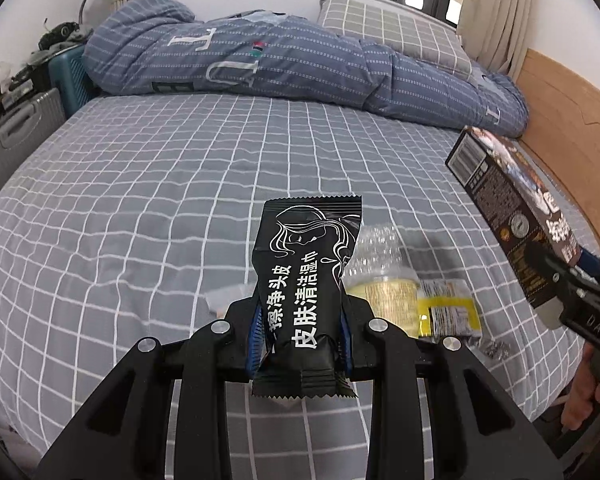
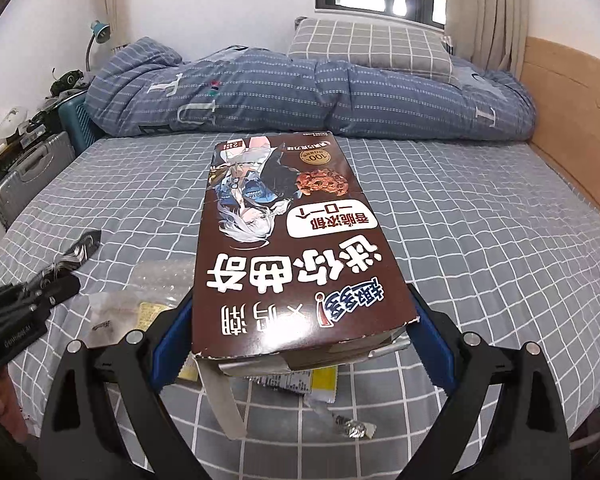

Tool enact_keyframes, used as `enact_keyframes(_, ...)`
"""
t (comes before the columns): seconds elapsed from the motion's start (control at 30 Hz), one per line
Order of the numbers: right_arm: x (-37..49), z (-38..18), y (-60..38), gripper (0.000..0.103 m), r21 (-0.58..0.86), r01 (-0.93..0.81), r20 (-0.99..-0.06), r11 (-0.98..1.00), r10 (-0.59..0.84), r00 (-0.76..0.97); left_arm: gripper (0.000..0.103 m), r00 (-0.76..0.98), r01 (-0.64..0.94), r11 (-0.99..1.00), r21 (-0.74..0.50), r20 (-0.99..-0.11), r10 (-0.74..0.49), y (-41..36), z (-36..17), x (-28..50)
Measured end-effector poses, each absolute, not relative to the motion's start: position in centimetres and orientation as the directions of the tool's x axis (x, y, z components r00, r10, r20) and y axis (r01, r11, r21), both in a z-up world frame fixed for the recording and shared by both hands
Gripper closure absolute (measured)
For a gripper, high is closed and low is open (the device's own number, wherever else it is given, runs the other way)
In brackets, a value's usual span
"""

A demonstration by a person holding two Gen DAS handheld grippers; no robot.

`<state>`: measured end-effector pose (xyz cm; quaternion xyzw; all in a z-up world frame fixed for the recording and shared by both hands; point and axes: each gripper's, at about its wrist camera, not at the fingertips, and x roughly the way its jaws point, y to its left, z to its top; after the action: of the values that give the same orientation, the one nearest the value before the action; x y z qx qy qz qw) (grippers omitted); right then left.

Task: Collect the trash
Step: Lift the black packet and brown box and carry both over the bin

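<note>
The left gripper (image 1: pixel 302 344) pinches the lower end of a black foil wet-wipe sachet (image 1: pixel 306 276) between its jaws, above the grey checked bed (image 1: pixel 140 200). The right gripper (image 2: pixel 300 336) clamps a brown cardboard cookie box (image 2: pixel 292 240) by its torn near end. The long box sticks far forward of the jaws, so it could tilt or slip out, and the clear plastic wrappers (image 1: pixel 380 252) lying below both jaws are still uncollected.

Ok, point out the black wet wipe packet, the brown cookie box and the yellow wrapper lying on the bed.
black wet wipe packet (image 1: pixel 306 280): left wrist view, on its printed front.
brown cookie box (image 2: pixel 296 248): right wrist view, on its top face.
yellow wrapper (image 1: pixel 448 312): left wrist view, on its middle, flat on the bedsheet.
</note>
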<state>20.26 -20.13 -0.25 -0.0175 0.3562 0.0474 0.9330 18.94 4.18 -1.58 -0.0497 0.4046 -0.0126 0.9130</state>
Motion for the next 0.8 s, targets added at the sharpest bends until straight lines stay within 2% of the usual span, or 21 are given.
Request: enact_keyframes(0.8, 13.1, 1.9, -18.2, 0.013, -0.031, -0.157, -0.645, 0.987, 0.100, 0.757, 0.075, 0.698, -0.003, 0.995, -0.095, -0.713, -0.066, 2.3, 0.3, 12.4)
